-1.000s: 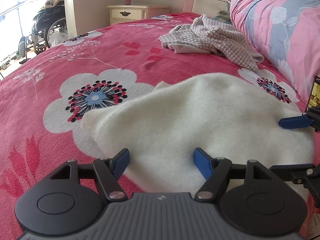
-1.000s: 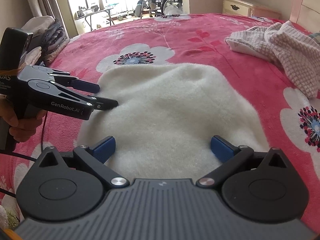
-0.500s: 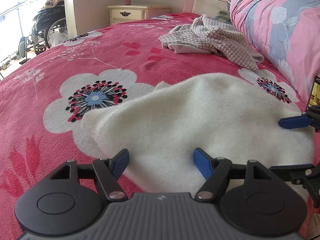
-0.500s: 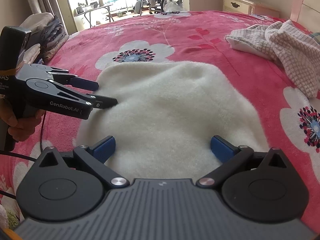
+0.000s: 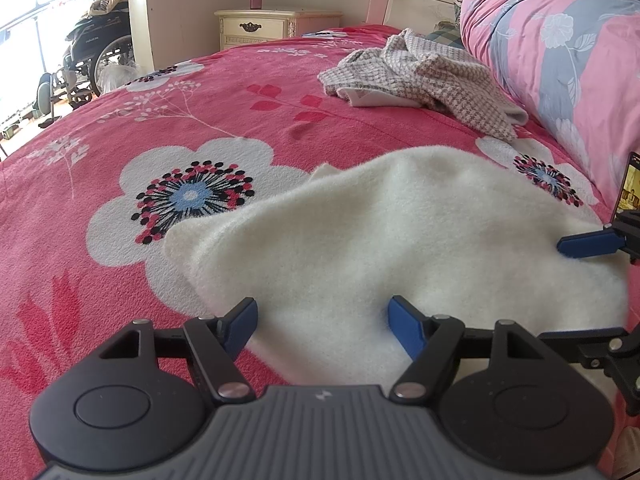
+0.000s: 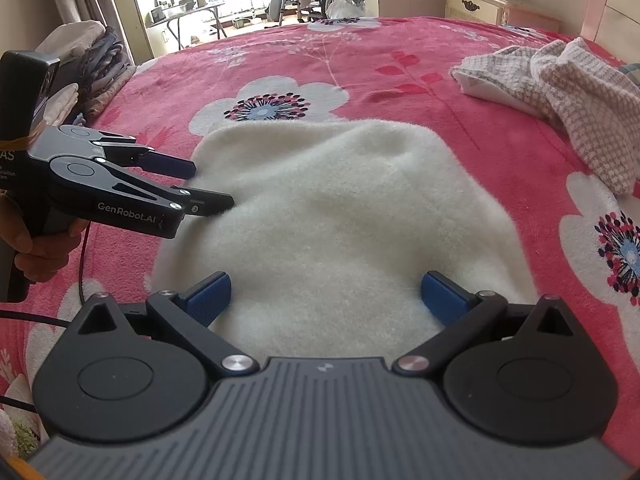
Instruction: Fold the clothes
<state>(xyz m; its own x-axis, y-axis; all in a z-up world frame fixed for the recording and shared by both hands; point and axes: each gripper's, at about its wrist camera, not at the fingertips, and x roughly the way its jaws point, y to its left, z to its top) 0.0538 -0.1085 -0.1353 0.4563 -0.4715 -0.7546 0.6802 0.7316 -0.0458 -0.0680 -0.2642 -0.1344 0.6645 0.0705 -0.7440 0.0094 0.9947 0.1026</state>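
Fingers: left gripper (image 5: 322, 322) and right gripper (image 6: 325, 293) both spread, grasping nothing, poised over near edge of cream fleece garment (image 6: 336, 216). Garment: fuzzy, rumpled, lying mid-bed on red floral bedspread (image 5: 120, 128). Checked garment (image 5: 420, 76): crumpled toward headboard.

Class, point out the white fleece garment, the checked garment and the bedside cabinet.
white fleece garment (image 5: 400, 240), left wrist view, its middle.
checked garment (image 5: 420, 72), left wrist view, its crumpled middle.
bedside cabinet (image 5: 256, 28), left wrist view, its drawer front.

Hardly any change

Your right-wrist view sits a touch nearer the white fleece garment (image 6: 340, 216), and your left gripper (image 6: 212, 188) shows slightly lower in it.
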